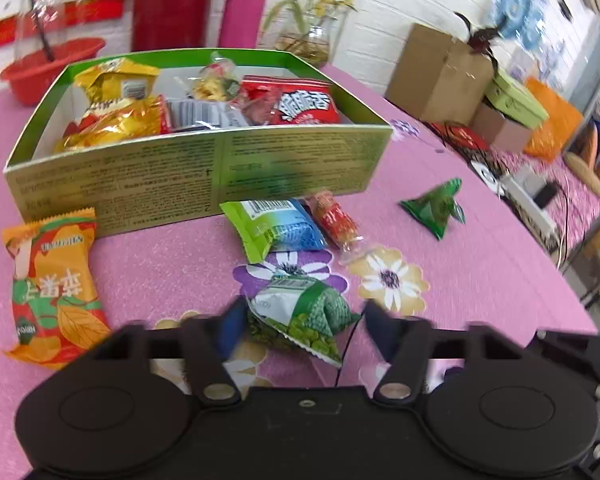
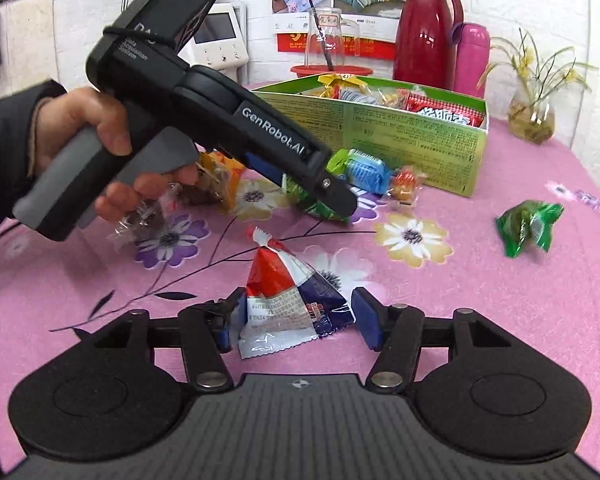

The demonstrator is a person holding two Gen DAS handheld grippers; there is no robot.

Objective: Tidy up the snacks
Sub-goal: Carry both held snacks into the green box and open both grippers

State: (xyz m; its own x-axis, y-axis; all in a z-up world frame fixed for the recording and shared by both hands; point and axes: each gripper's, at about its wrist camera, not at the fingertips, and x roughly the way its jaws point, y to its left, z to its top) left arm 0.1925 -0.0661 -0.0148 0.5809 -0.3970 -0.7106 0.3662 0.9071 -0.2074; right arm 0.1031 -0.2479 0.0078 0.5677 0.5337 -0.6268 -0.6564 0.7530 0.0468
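Observation:
A green cardboard box point(image 1: 204, 172) holds several snack packs; it also shows in the right wrist view point(image 2: 400, 136). My left gripper point(image 1: 304, 320) is open around a green pea pack point(image 1: 304, 316) on the pink tablecloth. In the right wrist view the left gripper point(image 2: 332, 200) hovers over that green pack point(image 2: 308, 200). My right gripper point(image 2: 298, 320) is open around a red, white and blue triangular pack point(image 2: 288, 300). Loose on the cloth lie an orange pack point(image 1: 52, 284), a green-blue pack point(image 1: 276, 228), a red candy point(image 1: 336, 220) and a green triangular pack point(image 1: 436, 204).
A red thermos point(image 2: 424, 32), pink bottle point(image 2: 472, 60), glass jug point(image 2: 324, 40), red bowl point(image 1: 52, 68) and plant vase point(image 2: 532, 116) stand behind the box. Clear-wrapped candies point(image 2: 148, 216) lie under the left hand. Cardboard boxes point(image 1: 440, 76) sit off the table's right edge.

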